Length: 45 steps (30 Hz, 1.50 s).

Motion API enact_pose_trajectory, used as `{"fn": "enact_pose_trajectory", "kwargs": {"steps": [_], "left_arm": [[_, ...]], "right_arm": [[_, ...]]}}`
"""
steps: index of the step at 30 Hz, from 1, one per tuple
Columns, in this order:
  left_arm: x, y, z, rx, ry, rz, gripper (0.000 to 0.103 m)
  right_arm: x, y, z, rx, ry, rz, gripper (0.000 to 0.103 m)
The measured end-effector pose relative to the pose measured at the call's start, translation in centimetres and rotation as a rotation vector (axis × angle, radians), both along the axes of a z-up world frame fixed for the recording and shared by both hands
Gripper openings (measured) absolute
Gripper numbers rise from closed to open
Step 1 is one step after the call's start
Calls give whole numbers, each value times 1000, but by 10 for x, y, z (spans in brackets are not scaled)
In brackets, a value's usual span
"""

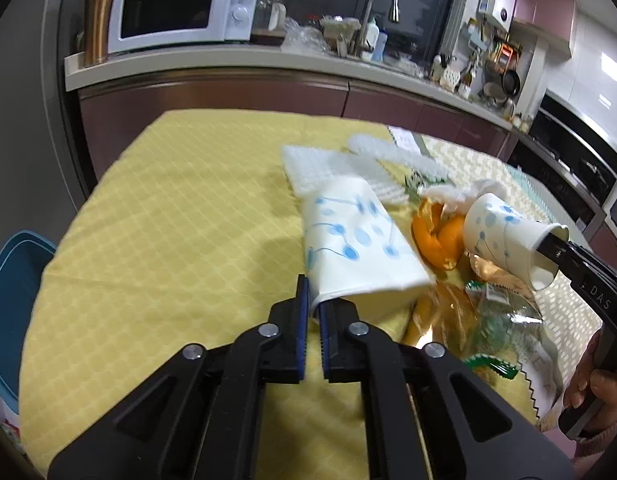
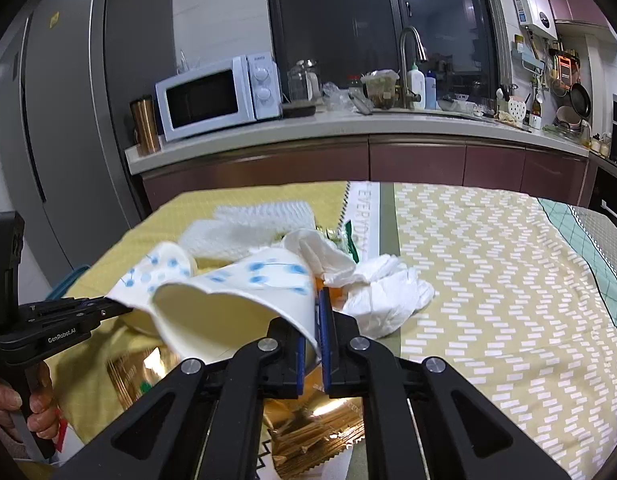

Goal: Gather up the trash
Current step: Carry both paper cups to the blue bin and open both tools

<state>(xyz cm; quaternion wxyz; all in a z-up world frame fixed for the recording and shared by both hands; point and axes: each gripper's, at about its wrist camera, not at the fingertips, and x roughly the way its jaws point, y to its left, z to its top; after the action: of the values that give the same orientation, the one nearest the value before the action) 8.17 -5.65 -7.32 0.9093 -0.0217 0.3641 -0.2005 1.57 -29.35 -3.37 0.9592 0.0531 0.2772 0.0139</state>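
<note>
Step in hand: picking up. Each gripper has one paper cup lifted off the table, so the carrying part looks next.
Left gripper [image 1: 313, 312]: its two blue pads are pinched onto the rim of the left cup [image 1: 360, 240], a white cup with blue dots, squashed flat at the mouth.
Right gripper [image 2: 313, 334]: it is pinched onto the wall of the right cup [image 2: 236, 300], with one pad inside the mouth and one outside.
Where the cups are: both are up in the air over the trash pile, near each other but apart.
Trash still on the table: orange peel [image 1: 438, 240], crumpled tissue [image 2: 382, 296], a gold wrapper [image 2: 308, 436] and white foam sheets [image 1: 328, 168] lie on the yellow cloth [image 1: 180, 208].
Bin: a blue bin [image 1: 10, 280] shows past the table's left edge. It may be where the trash goes.
Next move: probably carry the cups over to the bin. The thin cup walls bend easily, so the pinch must stay firm and the move slow.
Then: let go over the bin and come back for the peel and tissue.
</note>
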Motion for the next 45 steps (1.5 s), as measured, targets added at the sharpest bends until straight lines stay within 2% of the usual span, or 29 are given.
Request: {"fn": "enact_pose_trajectory", "kwargs": {"steps": [5,11,17,21,26,33,45], "left_arm": [[-4,18,16,-38,-25,28,5],[-18,71,36,-75,-70,91,5],[-33,134,56,-74,-129,221,4],[-42,184,59,-61,-138,321,4],[-44,246,46,-58,-108,454,4],[-38,307,21,-37,-61,587,5],[4,350,-27,3,62,682,5]], "right_arm": [[-6,7,18,9,-47,38,5],[2,39,37,32,-75,158,5],[24,91,43,43,-63,314,5],[43,134,46,35,-48,425,5],[64,188,47,26,-24,547,5],[92,269,38,-12,32,683,5],[132,365,12,-134,187,811,5]]}}
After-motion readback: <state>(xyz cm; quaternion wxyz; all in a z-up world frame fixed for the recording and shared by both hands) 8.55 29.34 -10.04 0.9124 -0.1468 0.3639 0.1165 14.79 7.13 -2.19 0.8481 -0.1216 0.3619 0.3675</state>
